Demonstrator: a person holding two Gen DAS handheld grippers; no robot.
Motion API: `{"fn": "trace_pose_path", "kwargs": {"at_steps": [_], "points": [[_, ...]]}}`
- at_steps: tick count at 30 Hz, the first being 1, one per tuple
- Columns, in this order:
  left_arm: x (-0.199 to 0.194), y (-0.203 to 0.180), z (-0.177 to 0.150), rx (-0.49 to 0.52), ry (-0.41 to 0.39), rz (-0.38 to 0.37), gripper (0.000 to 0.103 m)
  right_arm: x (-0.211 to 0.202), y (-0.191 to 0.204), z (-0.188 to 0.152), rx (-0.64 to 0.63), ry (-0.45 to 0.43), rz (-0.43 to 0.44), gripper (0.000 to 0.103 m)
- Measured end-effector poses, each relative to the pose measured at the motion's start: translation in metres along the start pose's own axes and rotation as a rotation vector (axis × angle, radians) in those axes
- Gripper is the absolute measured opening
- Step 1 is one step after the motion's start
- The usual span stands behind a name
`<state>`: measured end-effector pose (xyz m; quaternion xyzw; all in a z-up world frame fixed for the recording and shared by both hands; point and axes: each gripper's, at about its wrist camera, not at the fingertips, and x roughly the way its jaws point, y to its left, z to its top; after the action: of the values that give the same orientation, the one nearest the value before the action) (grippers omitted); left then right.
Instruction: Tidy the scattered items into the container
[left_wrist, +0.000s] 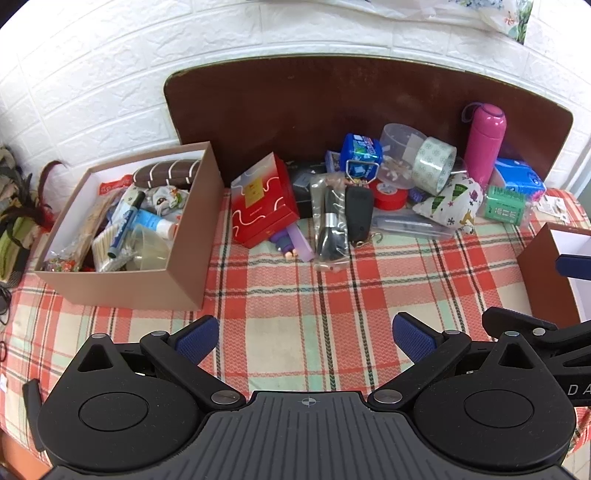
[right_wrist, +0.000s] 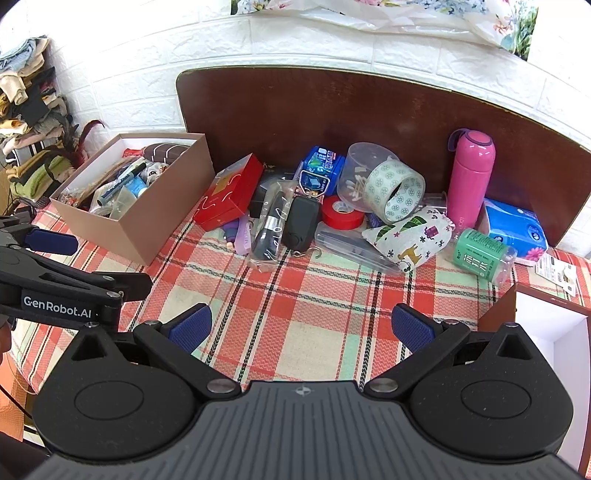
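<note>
Both grippers hang over the bare plaid tablecloth (left_wrist: 295, 288), near the front edge, nothing in either. Left gripper (left_wrist: 304, 338): released, blue pads spread wide. Right gripper (right_wrist: 301, 330): same, spread wide and holding nothing. They sit side by side, and each shows at the edge of the other's view.

Cardboard box (left_wrist: 173, 258) stands at the left of the table, open top, partly full. Inside: a brown striped pouch (left_wrist: 166, 171) at the back, a blue marker (left_wrist: 123, 225) lying diagonally, a white tube (left_wrist: 157, 223), a pack of cotton swabs (left_wrist: 105, 247), a clear cup (left_wrist: 147, 247), some patterned cloth.

The loose items are piled along the back, against the brown board (left_wrist: 332, 107), well apart from both grippers. Left to right:
- red gift box (left_wrist: 262, 201), tilted, just beside the cardboard box
- purple item under its front corner, partly hidden
- makeup brush in a clear bag (left_wrist: 328, 225), touching a black key fob (left_wrist: 358, 212)
- blue tin (left_wrist: 360, 151) behind them
- red tape roll (left_wrist: 389, 195), flat
- clear round tub (left_wrist: 399, 151) with a patterned tape roll (left_wrist: 434, 164) leaning on it
- printed drawstring bag (left_wrist: 448, 201), resting on a clear flat case
- pink bottle (left_wrist: 484, 144), upright
- green bottle (left_wrist: 506, 208) on its side
- blue tissue pack (left_wrist: 519, 177) behind the green bottle

A second brown box (right_wrist: 546, 332) stands at the right edge, white inside, just beside the right gripper.
</note>
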<state>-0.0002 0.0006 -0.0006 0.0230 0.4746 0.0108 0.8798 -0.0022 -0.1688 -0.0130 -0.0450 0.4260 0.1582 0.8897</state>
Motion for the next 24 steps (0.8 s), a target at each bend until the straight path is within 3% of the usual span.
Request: {"fn": "trace_pose_path", "kwargs": {"at_steps": [24], "points": [[0.0046,0.0027,0.0087,-0.007,0.008,0.001,0.103,0.0074,-0.0060,0.0015,0.002,0.001,0.002,0.103]]}}
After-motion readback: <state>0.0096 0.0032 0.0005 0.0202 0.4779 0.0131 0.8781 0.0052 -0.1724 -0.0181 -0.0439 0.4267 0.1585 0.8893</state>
